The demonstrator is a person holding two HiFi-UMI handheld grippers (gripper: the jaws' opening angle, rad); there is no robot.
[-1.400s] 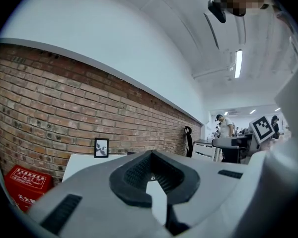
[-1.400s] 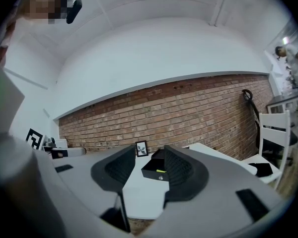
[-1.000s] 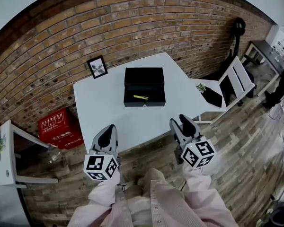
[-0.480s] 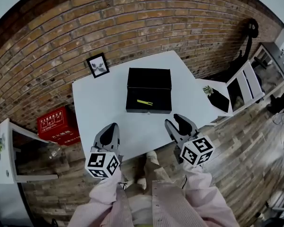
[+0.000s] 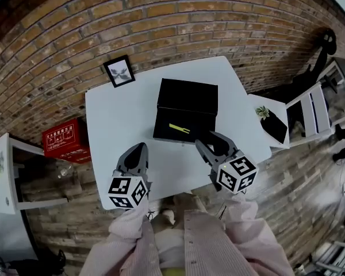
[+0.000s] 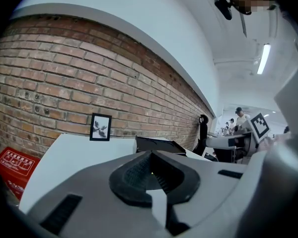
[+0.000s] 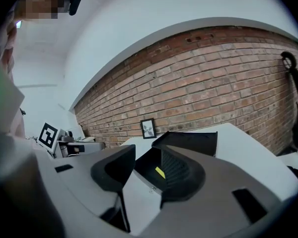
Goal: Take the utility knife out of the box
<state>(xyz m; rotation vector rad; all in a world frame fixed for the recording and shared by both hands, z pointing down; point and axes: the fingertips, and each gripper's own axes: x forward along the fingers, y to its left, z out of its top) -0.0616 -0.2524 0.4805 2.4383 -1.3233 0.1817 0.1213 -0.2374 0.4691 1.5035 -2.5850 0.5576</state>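
An open black box (image 5: pixel 184 110) stands on the white table (image 5: pixel 115 119), its lid tilted back. A yellow utility knife (image 5: pixel 179 129) lies inside on the box floor. My right gripper (image 5: pixel 210 141) is open just before the box's front right corner, with nothing between its fingers. In the right gripper view the knife (image 7: pixel 160 172) and the box (image 7: pixel 191 143) show through the gap of that gripper (image 7: pixel 148 161). My left gripper (image 5: pixel 138 150) is shut and empty over the table's front edge, left of the box. The left gripper view shows its closed pads (image 6: pixel 139 170) and the box (image 6: pixel 156 144) beyond.
A framed picture (image 5: pixel 119 71) leans against the brick wall at the table's back left. A red crate (image 5: pixel 63 140) sits on the floor to the left. A small side table with a plant (image 5: pixel 263 112) and a white chair (image 5: pixel 310 105) stand to the right.
The view has closed in on the table. Both grippers have moved forward; the right one now reaches the box's front edge and the left one is over the table edge.
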